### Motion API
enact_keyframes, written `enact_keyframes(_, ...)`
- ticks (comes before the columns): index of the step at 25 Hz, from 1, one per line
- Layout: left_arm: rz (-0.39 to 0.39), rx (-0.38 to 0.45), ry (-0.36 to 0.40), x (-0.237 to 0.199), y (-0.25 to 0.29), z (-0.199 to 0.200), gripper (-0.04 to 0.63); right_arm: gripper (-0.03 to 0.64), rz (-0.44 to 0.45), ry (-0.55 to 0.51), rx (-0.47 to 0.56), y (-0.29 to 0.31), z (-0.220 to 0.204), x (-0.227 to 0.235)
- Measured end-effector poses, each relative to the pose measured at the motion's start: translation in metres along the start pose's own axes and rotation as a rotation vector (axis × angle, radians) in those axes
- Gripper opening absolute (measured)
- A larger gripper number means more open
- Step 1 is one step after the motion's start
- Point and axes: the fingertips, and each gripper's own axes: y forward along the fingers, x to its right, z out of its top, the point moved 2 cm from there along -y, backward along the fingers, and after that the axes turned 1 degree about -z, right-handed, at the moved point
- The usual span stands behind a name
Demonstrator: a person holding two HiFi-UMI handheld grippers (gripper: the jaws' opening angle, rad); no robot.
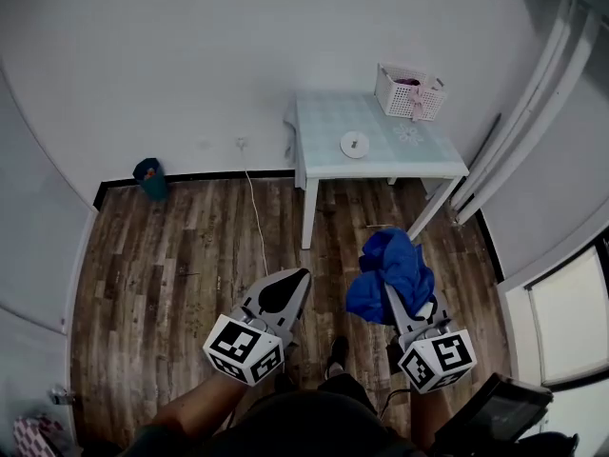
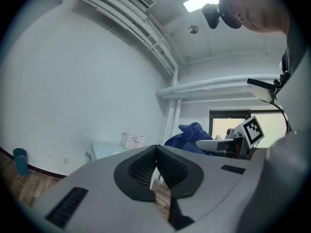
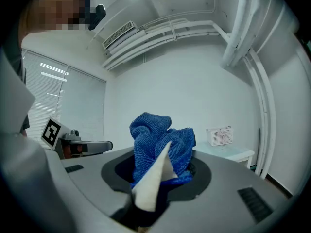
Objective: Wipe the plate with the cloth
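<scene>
The right claw pinches the blue cloth, ready for the far plate. The left claw is closed, holding nothing.

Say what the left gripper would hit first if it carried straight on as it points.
Probably the table: the left gripper, shut and empty, aims across the floor toward its near leg. Nothing shows in between, though depth is unclear.
</scene>
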Motion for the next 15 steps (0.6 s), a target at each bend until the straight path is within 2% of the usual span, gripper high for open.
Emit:
enact_keyframes(7, 0.066, -0.002, -0.014, -0.023, 0.047, 0.007, 0.008, 0.153, 0.007, 0.014, 0.012, 0.039, 0.007, 0.049)
enact_keyframes(15, 0.137, -0.006, -0.015, -0.042, 0.137, 0.008, 0.008, 0.153, 0.032, 0.034, 0.006, 0.090, 0.013, 0.129)
